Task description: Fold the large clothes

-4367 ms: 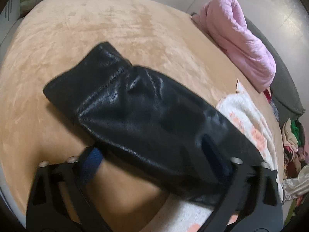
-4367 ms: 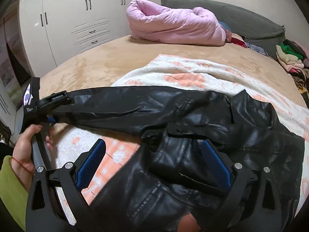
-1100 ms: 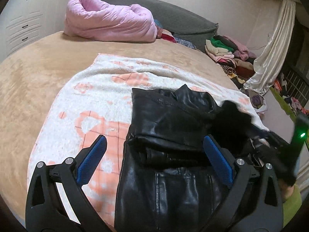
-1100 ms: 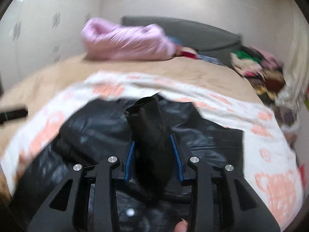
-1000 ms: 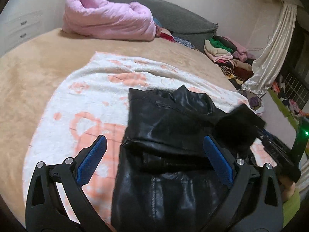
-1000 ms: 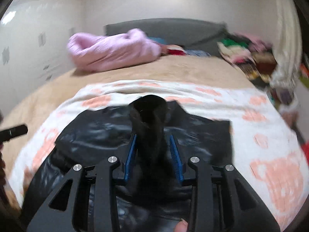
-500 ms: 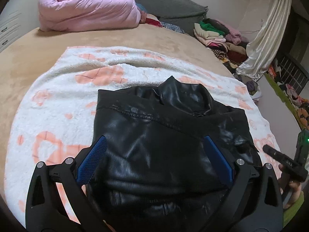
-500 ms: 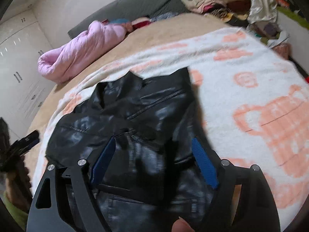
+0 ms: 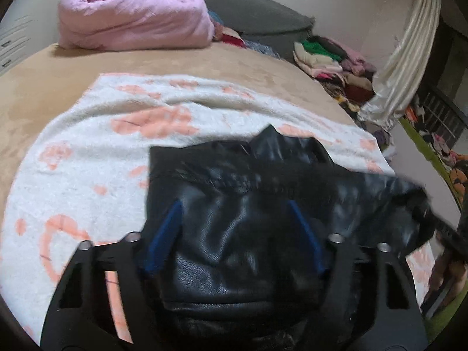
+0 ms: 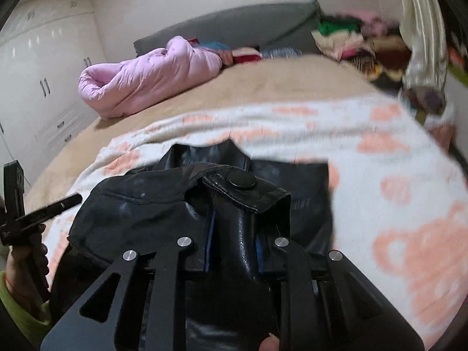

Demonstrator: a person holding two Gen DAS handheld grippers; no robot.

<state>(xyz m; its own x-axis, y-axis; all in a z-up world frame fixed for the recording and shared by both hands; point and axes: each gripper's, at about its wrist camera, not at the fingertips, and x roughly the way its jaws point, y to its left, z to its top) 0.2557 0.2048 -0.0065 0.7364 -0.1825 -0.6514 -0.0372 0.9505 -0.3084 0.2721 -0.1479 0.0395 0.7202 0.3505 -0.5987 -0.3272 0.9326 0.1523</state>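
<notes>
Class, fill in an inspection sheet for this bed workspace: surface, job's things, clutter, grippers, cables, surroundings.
Surface: tan bed with a white-and-pink blanket spread on it.
Job's things: black jacket lying partly folded on the blanket.
Clutter: pink duvet; clothes pile.
Grippers: left gripper jaws just closing around jacket leather, grip unclear; right gripper jaws just closed on a jacket fold.
Cables: nothing seen.
Surroundings: white wardrobes, grey headboard, curtain.

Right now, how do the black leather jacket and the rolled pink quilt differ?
The black leather jacket is glossy and lies near on the white towel with peach prints; the rolled pink quilt is matte, puffy, and lies far off on the tan bedspread. Only the jacket is gripped, by the right tongs.
</notes>
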